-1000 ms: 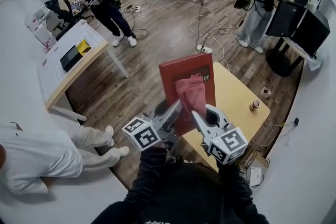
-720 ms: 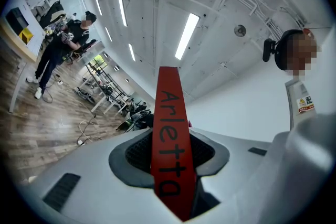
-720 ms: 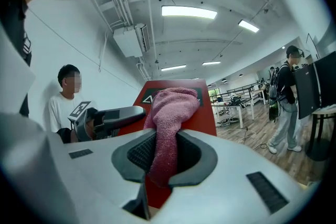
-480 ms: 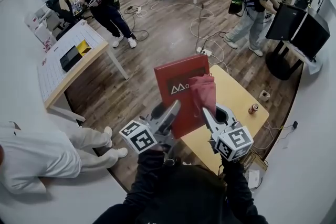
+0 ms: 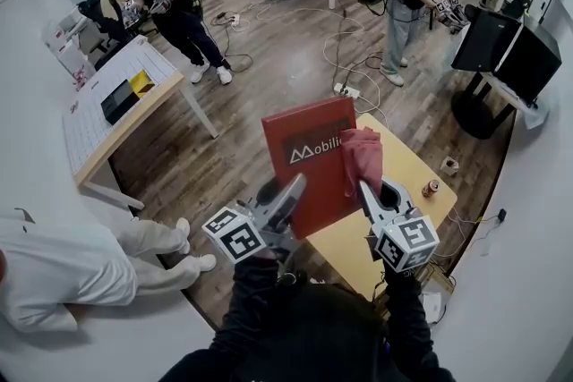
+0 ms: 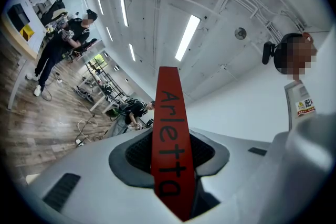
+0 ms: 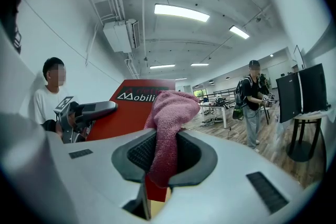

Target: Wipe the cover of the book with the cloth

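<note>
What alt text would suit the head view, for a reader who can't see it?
Seen from above, the left gripper holds a red book up by its edge, while the right gripper, shut on a pink cloth, holds it at the cover's right side. A wooden table lies below.

Cloth [image 5: 362, 158] slid rightward across book [image 5: 309, 183] cover; title print [image 5: 313, 153] uncovered.

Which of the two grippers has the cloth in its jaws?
The right gripper: its jaws are shut on the pink cloth, up by the red book. The left gripper instead clamps the book's edge.
</note>
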A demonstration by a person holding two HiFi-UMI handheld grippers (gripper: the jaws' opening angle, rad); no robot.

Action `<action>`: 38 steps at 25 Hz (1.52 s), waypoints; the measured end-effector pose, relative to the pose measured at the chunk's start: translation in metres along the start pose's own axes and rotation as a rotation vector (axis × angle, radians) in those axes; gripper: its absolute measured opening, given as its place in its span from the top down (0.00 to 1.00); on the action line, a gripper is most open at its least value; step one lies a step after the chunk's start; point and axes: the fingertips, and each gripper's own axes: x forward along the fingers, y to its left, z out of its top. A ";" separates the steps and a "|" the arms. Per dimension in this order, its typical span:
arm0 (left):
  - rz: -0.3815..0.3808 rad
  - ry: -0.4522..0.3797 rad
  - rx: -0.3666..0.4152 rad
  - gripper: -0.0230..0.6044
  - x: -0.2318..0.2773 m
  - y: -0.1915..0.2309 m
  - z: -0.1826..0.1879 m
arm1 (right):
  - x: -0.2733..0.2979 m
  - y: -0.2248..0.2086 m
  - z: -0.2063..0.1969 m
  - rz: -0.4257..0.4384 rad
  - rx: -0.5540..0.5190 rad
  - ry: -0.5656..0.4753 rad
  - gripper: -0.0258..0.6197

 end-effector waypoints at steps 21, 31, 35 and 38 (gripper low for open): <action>0.069 -0.067 0.003 0.68 0.003 0.011 0.001 | -0.004 0.103 0.009 0.261 0.042 -0.068 0.84; 0.045 -0.082 -0.018 0.68 0.003 0.001 0.005 | 0.004 0.101 -0.007 0.255 0.057 -0.032 0.84; 0.044 -0.075 -0.018 0.68 0.003 0.002 0.005 | 0.005 0.089 -0.009 0.223 0.059 -0.026 0.84; 0.042 -0.073 -0.018 0.68 0.002 0.004 0.005 | 0.005 0.079 -0.011 0.202 0.057 -0.023 0.84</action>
